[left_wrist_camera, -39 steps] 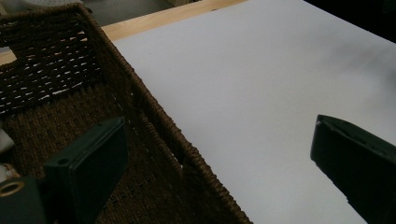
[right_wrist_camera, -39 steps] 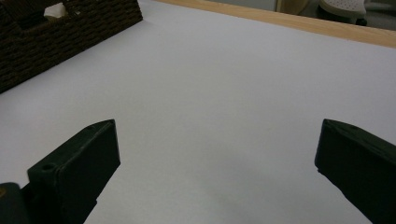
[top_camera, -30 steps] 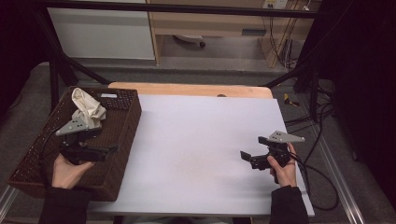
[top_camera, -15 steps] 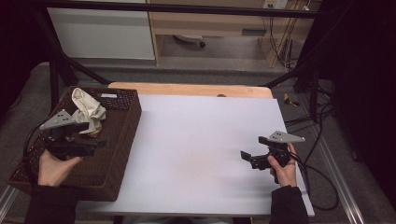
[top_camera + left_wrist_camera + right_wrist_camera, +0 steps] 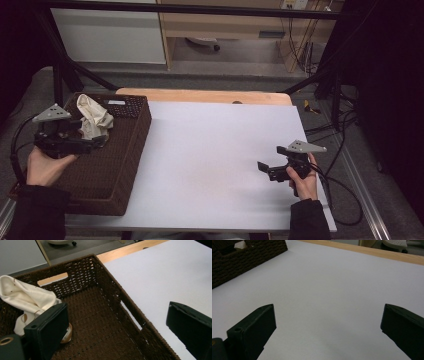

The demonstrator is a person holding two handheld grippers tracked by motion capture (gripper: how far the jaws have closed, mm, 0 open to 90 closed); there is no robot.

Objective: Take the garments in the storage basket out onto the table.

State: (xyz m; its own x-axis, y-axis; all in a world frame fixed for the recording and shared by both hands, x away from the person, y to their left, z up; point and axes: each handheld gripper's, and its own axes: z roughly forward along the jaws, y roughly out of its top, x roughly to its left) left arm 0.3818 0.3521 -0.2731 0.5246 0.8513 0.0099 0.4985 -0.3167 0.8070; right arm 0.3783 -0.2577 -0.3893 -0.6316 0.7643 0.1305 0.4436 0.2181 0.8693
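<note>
White table (image 5: 215, 150) carries a wicker basket (image 5: 125, 150) holding a cloth (image 5: 92, 117); left claw (image 5: 97, 142) gapes beside it, right claw (image 5: 263, 167) gapes well apart.

My view: dark brown woven basket (image 5: 107, 165); cream cloth (image 5: 27, 298) with small brown marks; white table (image 5: 210, 160) edged in pale wood; black grippers, left (image 5: 97, 142), right (image 5: 263, 167), topped by grey plates.

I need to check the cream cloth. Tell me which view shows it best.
The left gripper view: the cream cloth is close, folds clear. The high view shows it smaller in the basket; the right gripper view shows a scrap.
</note>
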